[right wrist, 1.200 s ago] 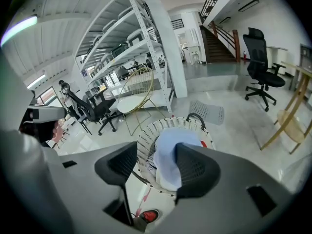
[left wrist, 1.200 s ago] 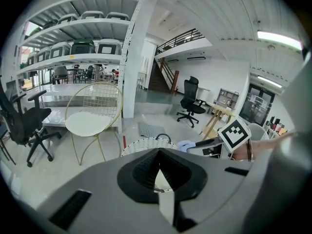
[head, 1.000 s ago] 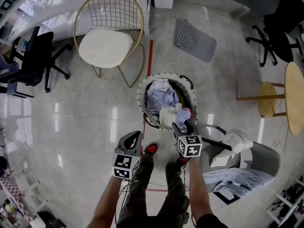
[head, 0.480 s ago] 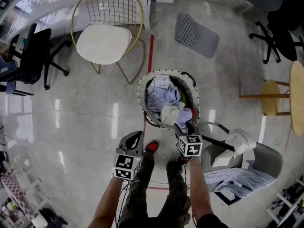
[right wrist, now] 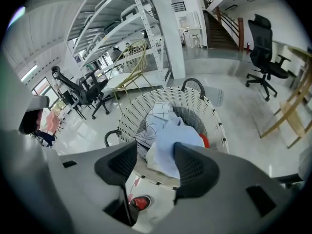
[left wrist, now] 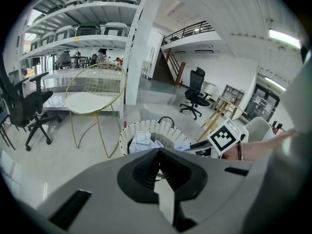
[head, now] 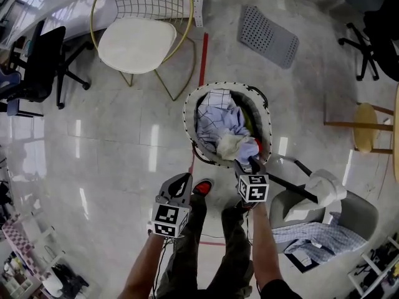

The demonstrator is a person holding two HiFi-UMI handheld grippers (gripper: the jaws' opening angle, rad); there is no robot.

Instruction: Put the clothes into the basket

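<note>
A white woven basket point(head: 186, 122) stands on the floor in front of me, full of clothes point(head: 225, 118): a checked shirt, a light-blue garment point(right wrist: 171, 147), a cream piece and something red. My right gripper point(head: 248, 163) hovers over the basket's near rim. It is open, and the light-blue garment lies on the pile between and beyond its jaws, with a gap at the left pad. My left gripper point(head: 180, 182) hangs left of the basket above my legs, shut and empty. In the left gripper view the basket point(left wrist: 146, 130) shows beyond the closed left gripper point(left wrist: 158, 156).
A grey chair point(head: 355, 210) at my right carries a white garment point(head: 324, 189) and a blue checked cloth point(head: 312, 235). A gold wire chair point(head: 140, 42) stands far left of the basket, a perforated grey mat point(head: 268, 36) behind it. Black office chair point(head: 37, 67) on the left, wooden stool point(head: 368, 126) on the right.
Both grippers have come down, the right one closer over the basket's near rim. The clothes in the basket lie as before. Neither gripper's jaws changed.
</note>
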